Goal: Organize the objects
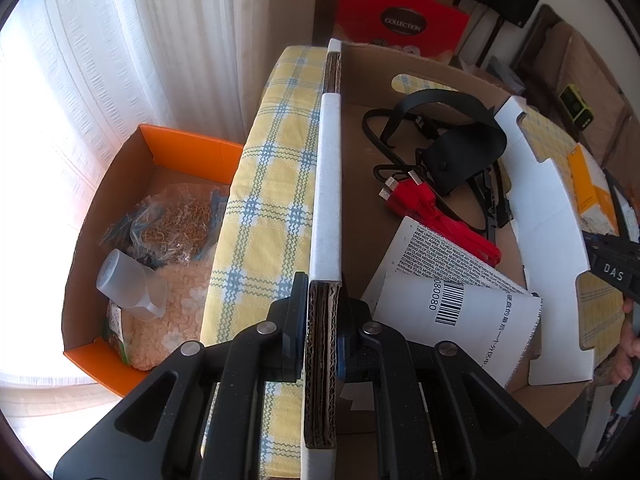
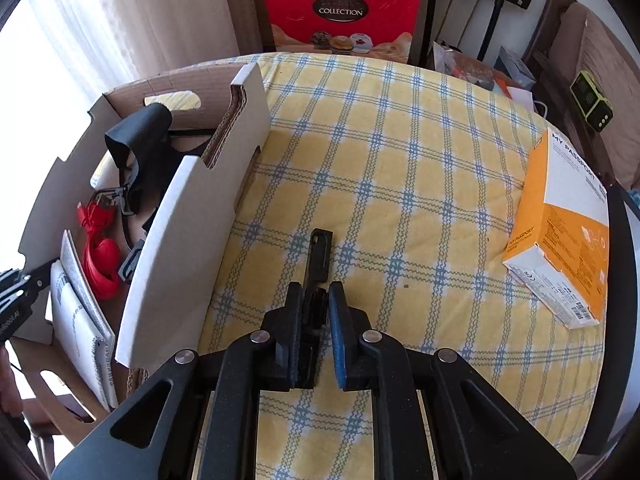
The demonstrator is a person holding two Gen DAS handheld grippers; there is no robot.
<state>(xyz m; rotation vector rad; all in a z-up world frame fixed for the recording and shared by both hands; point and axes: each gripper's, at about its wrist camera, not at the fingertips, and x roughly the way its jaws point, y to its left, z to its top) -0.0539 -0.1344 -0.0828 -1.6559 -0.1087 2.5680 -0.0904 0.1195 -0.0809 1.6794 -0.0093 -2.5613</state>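
We note the left gripper clenched on the near wall of the cardboard box, one pad outside and one inside, the corrugated edge pinched between them; we judge it is steadying the box; inside, ahead and to the inner side of that gripper, lie a black pouch with strap, a red cable and a curled white printed sheet. The right gripper is closed on a small flat black item, which we cannot identify; the pads press its near end and the far end juts straight ahead beyond the fingertips, over the yellow checked tablecloth, so its long axis runs along the gripper's pointing line; whether the far end touches the cloth we cannot tell. The relation that matters: the box opening lies to the left of the right gripper, just beyond the white-faced box wall that stands beside it; in our judgement the held item must go up over that wall, then leftward and down, with its length kept along the box so it clears the notched rim. The right hand is the nearer, indeed the only free, carrier; an orange and white carton sits well off to its right on the cloth, untouched, probably a later candidate.
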